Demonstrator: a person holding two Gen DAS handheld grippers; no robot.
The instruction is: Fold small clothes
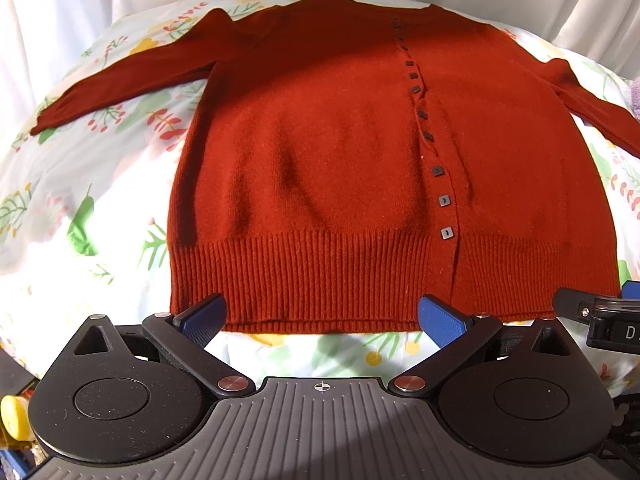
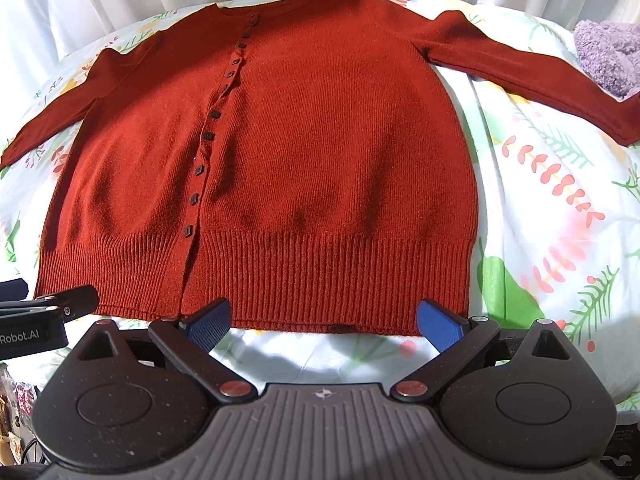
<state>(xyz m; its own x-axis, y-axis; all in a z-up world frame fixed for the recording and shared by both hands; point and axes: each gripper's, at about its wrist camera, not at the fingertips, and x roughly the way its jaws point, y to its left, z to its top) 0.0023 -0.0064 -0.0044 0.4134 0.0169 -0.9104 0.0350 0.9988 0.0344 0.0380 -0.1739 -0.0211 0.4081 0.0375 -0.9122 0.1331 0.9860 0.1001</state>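
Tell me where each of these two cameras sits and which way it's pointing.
Left wrist: on the left gripper, open at the hem, looking up the red cardigan; the right gripper shows at its right edge.
Right wrist: on the right gripper, also open at the hem.
Shared: cardigan, its buttons, floral sheet.

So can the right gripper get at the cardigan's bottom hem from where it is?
Probably yes: the right gripper is open just short of the cardigan's ribbed hem, which lies flat on the floral sheet with nothing between them.
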